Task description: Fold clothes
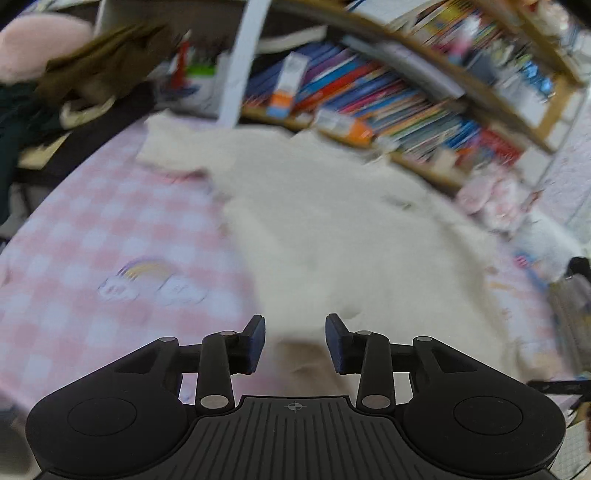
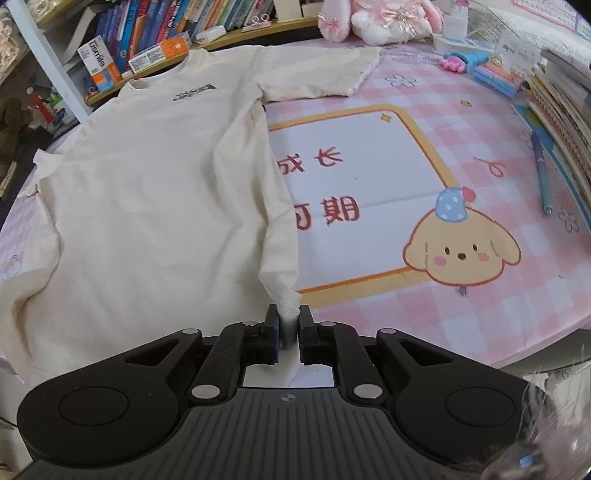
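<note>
A cream T-shirt (image 2: pixel 147 177) lies spread face up on the pink checked table cover (image 2: pixel 461 122), collar toward the bookshelf, a small dark logo on the chest. My right gripper (image 2: pixel 289 325) is shut on the shirt's near right hem corner, which is bunched and lifted slightly. In the blurred left wrist view the same shirt (image 1: pixel 332 229) lies ahead, and my left gripper (image 1: pixel 294 341) is open and empty, just above the shirt's near left edge.
A bookshelf (image 2: pixel 177 26) with books and boxes runs along the far edge. Pink plush toys (image 2: pixel 384 18) sit at the back. Books and pens (image 2: pixel 546 96) lie at the right. A printed dog mat (image 2: pixel 369 192) lies right of the shirt. Dark clothes (image 1: pixel 74 74) are piled at far left.
</note>
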{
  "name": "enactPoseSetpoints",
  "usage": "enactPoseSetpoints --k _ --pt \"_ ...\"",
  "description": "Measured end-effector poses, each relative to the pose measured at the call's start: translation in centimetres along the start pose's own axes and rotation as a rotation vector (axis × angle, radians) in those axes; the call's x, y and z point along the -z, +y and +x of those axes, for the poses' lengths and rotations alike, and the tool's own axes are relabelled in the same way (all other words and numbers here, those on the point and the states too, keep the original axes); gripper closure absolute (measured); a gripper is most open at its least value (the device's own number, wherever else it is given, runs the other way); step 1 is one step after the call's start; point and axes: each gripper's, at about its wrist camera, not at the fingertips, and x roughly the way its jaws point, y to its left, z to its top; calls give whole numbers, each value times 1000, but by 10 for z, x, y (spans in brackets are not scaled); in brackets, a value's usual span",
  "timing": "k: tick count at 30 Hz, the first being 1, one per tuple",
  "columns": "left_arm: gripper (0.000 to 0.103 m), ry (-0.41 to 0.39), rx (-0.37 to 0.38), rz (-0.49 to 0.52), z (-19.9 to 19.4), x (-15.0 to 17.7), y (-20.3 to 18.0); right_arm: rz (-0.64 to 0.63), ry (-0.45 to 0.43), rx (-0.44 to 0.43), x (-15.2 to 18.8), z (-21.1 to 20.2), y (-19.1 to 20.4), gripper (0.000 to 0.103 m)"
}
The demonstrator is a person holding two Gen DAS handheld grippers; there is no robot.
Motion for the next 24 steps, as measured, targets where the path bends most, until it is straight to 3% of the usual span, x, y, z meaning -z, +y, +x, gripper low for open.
enactPoseSetpoints --k 2,4,5,9,13,18,20,21,22,23,24 --pt "66 25 8 24 7 5 -6 2 3 -5 1 1 -2 93" --pt "49 44 45 77 16 8 -18 -2 5 -4 3 2 -2 90" --pt "47 50 51 111 20 10 -25 -4 4 -3 3 2 -2 89" --pt "46 94 -35 160 37 12 -43 -29 1 4 5 1 0 88" --pt "46 81 -30 50 24 11 -31 -38 -2 1 9 -3 0 88" --pt "49 144 101 -245 27 16 -6 -31 -1 -22 11 -6 -6 87" --pt "52 177 132 -351 39 18 1 -30 -1 -28 12 -5 -6 87" --pt "62 186 140 -402 44 20 4 -32 -1 -30 13 -5 -6 87" --pt "90 186 140 -449 48 21 7 -36 -1 -30 13 -5 -6 87" --pt "100 177 137 -492 50 22 10 -40 -1 -30 13 -5 -6 87" --pt "101 138 133 -512 42 22 12 -44 -1 -31 13 -5 -6 87"
